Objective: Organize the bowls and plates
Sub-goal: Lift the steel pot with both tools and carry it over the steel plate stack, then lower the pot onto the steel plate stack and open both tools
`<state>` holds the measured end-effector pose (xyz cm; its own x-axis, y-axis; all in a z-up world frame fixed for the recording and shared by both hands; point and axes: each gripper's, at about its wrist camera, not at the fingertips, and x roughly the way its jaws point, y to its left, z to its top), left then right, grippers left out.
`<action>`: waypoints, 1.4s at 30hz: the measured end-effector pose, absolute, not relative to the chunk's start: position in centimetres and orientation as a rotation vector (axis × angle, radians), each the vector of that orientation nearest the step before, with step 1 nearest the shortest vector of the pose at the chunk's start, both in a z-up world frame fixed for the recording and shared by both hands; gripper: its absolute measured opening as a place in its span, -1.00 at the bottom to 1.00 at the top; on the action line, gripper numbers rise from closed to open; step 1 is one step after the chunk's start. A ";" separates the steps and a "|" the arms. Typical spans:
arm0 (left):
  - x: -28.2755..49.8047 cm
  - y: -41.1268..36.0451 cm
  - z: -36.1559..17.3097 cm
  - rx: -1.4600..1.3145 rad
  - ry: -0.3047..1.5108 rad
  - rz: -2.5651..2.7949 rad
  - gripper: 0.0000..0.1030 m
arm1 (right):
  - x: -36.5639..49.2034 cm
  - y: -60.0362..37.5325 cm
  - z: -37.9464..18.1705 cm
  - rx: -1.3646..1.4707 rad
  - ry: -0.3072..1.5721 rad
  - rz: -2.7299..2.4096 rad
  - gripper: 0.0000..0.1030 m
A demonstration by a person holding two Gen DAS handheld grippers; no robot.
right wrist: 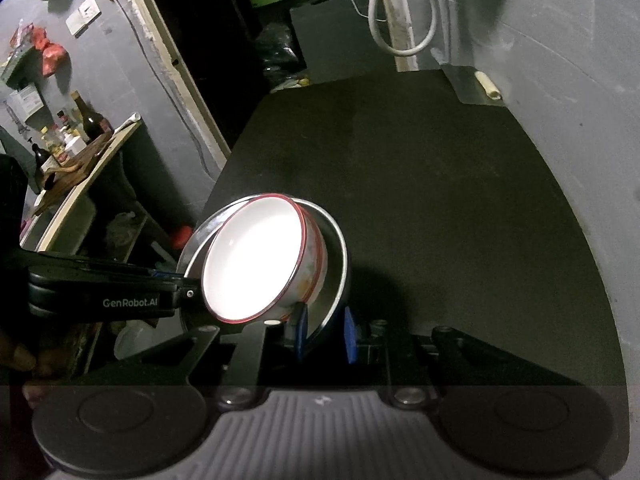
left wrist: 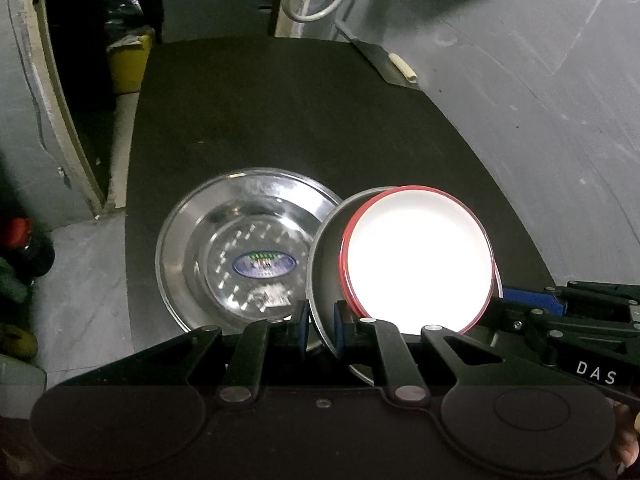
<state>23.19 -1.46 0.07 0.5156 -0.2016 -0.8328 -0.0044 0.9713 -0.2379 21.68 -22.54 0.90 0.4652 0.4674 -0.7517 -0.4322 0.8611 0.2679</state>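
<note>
Two tools meet over our dark counter [left wrist: 280,112], largest thing in sight. On it lies a steel plate [left wrist: 208,240] with an oval sticker [left wrist: 264,265]. Beside it, overlapping its rim, we hold a second steel dish [left wrist: 326,280] tilted, carrying a white bowl [left wrist: 418,256] with a red rim. Our left tool [left wrist: 320,326] is clamped on that dish's near edge; our right tool [right wrist: 324,334] grips its opposite edge.
</note>
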 end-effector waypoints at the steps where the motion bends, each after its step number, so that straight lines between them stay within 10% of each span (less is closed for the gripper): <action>1: 23.4 -1.3 0.1 -0.223 1.023 -0.114 -0.76 | 21.9 -22.4 0.9 0.040 0.935 0.558 -0.57; 42: 26.2 4.0 -1.7 -0.328 1.092 0.178 -0.77 | 30.3 -16.1 -1.6 -0.026 1.046 0.819 -0.57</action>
<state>26.25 3.96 -1.72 0.4530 -0.0188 -0.8913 -0.3014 0.9377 -0.1730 30.35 -16.14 -1.61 0.2394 0.5868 -0.7735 -0.6101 0.7107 0.3503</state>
